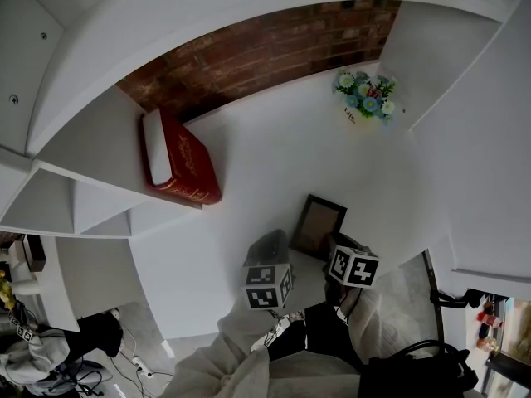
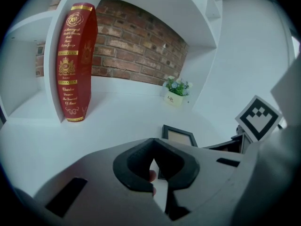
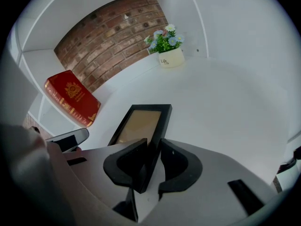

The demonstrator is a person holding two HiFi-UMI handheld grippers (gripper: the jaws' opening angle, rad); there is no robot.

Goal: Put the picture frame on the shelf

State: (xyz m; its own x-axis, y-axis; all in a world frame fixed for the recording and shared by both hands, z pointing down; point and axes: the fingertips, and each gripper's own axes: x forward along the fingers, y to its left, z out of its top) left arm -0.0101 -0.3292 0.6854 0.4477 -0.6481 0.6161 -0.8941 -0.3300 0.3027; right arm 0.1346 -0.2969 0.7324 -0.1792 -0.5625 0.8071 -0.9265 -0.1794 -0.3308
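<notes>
**Right tool clamps the picture frame above the shelf; left tool shut on nothing**

Closest in, the person's pale sleeves [image 1: 239, 351] lead up to two tools held side by side at the front of the white shelf [image 1: 265, 152].

The left tool [image 2: 152, 141] has its dark jaws meeting at the tips, with nothing between them. It sits just to the left of the frame.

The right tool [image 3: 153, 143] has its jaws pressed on the black rim of the picture frame [image 3: 141, 122], near the closer end of one long side. From that grip the frame reaches away towards the back of the shelf, tilted, with its plain tan panel facing up and forward. Its lower edge is hidden behind the tools, so whether it touches the shelf board cannot be told.

The frame lies over the front middle of the board, between the book on the left and the plant on the right, well apart from both.

Farther back on the left, a red book [image 2: 75, 62] with gold lettering stands on end against a white divider panel. Farther still, in the back right corner, a small white pot of blue and white flowers [image 3: 168, 48] stands near the side wall. A brick wall [image 2: 134, 46] closes the back of the compartment.
</notes>
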